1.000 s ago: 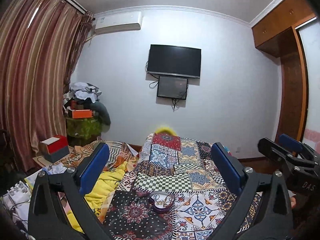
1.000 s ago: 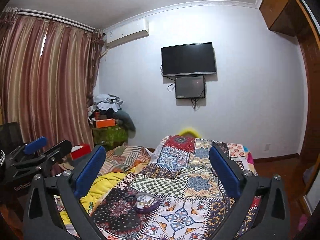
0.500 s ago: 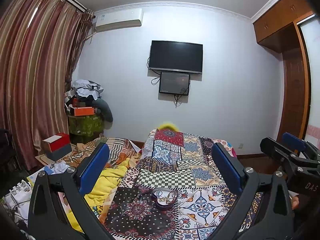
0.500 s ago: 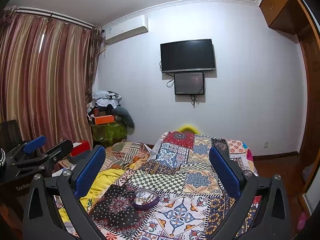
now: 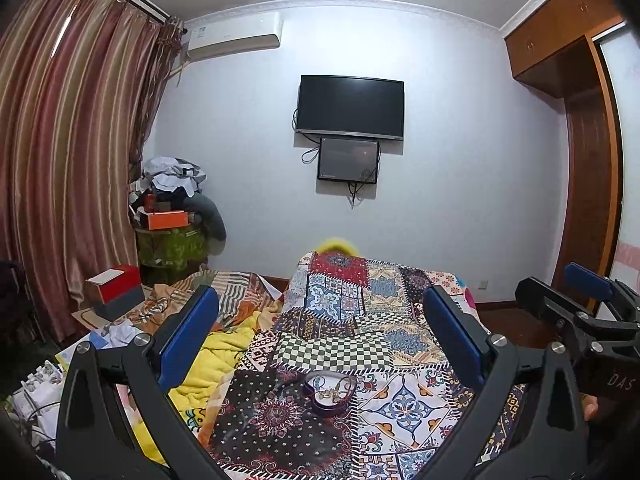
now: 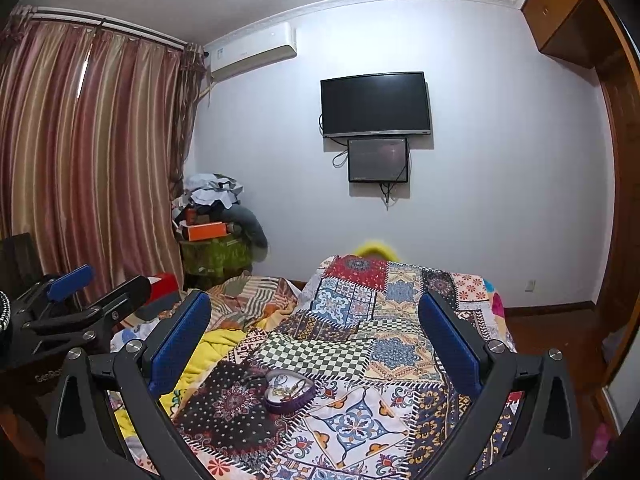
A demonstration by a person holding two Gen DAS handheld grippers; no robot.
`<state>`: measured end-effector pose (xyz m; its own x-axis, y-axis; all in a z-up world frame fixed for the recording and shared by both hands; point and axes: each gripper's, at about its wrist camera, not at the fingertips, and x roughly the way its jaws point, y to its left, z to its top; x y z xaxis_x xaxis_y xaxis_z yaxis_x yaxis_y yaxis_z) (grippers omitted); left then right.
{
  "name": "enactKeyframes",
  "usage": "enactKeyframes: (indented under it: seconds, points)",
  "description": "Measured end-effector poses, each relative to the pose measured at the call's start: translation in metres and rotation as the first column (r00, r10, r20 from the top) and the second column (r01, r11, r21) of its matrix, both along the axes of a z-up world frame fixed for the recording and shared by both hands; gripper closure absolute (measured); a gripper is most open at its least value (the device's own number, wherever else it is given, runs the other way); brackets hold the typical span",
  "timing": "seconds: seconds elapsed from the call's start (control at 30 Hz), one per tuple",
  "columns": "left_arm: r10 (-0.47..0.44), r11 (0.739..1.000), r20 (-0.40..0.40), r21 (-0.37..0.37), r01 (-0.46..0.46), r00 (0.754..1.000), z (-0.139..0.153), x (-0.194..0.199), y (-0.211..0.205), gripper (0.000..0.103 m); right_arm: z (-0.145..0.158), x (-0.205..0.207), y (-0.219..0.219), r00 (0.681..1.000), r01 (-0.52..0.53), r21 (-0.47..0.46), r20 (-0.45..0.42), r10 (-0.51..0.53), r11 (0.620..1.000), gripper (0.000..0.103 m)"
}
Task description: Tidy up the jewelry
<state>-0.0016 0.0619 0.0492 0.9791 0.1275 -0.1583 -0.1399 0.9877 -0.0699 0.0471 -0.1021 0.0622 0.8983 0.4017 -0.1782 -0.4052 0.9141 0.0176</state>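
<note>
A small purple heart-shaped jewelry box (image 5: 331, 393) (image 6: 289, 393) lies open on the patchwork quilt (image 5: 344, 320) (image 6: 352, 344), with small gold pieces tangled inside. My left gripper (image 5: 322, 330) hangs well above and short of the box, open with nothing between its blue pads. My right gripper (image 6: 316, 326) is likewise open and empty, held above the quilt with the box low between its fingers. Each gripper shows at the edge of the other's view: the right one (image 5: 580, 304) at the right, the left one (image 6: 76, 296) at the left.
A yellow blanket (image 5: 208, 364) bunches at the quilt's left edge. A red and grey box (image 5: 116, 294) and loose papers lie further left by the striped curtain (image 5: 60, 160). A cluttered stand (image 6: 216, 240) is in the corner. A TV (image 5: 350, 106) hangs on the far wall, a wooden wardrobe (image 5: 588, 160) at right.
Both views have tilted upward slightly, so the jewelry box and quilt sit a little higher in frame. Both grippers stay open and empty.
</note>
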Motion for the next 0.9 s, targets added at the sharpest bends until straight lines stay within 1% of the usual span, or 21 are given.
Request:
enactKeyframes:
  seconds: [0.9]
  points:
    - [-0.025, 0.999, -0.031, -0.023, 0.024, 0.999, -0.008, 0.01, 0.002, 0.001, -0.003, 0.01, -0.001, 0.999, -0.011, -0.012, -0.038, 0.01, 1.0, 0.0]
